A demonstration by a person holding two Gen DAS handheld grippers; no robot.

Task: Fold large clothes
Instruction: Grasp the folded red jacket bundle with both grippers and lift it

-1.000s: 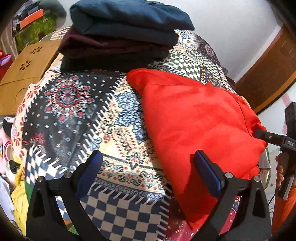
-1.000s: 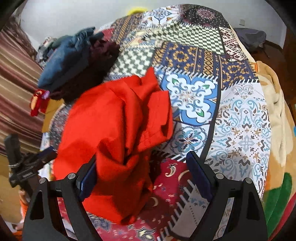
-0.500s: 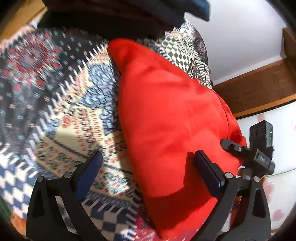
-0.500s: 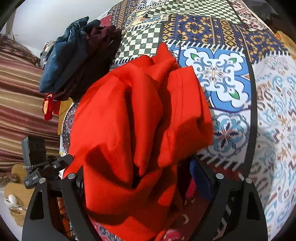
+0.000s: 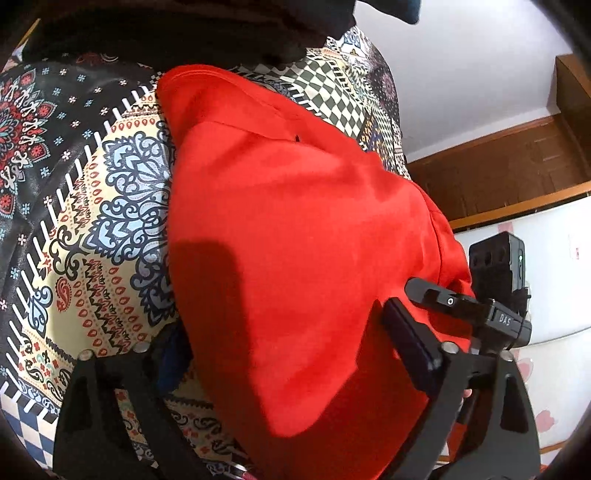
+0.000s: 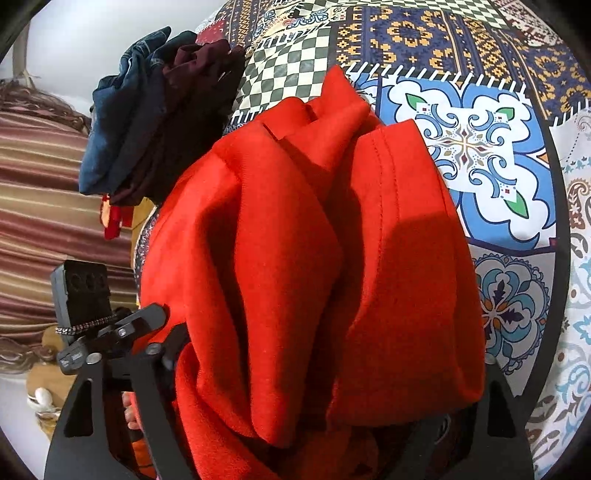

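A crumpled red garment lies on a patchwork bedspread. My left gripper straddles its near edge. The jaws are closing with cloth between them, and the pads do not visibly pinch it. In the right wrist view the same red garment bulges up in thick folds between the jaws of my right gripper. These jaws are closing too, and cloth hides the right finger. Each gripper shows in the other's view: the right gripper and the left gripper hold opposite ends of the near edge.
A stack of folded dark clothes sits on the bedspread beyond the garment, and also appears as the stack at the top of the left view. A wooden door and a striped curtain flank the bed.
Both grippers have come down and closer to the red garment, which now fills the space between their fingers. Both pairs of jaws stand narrower than before.
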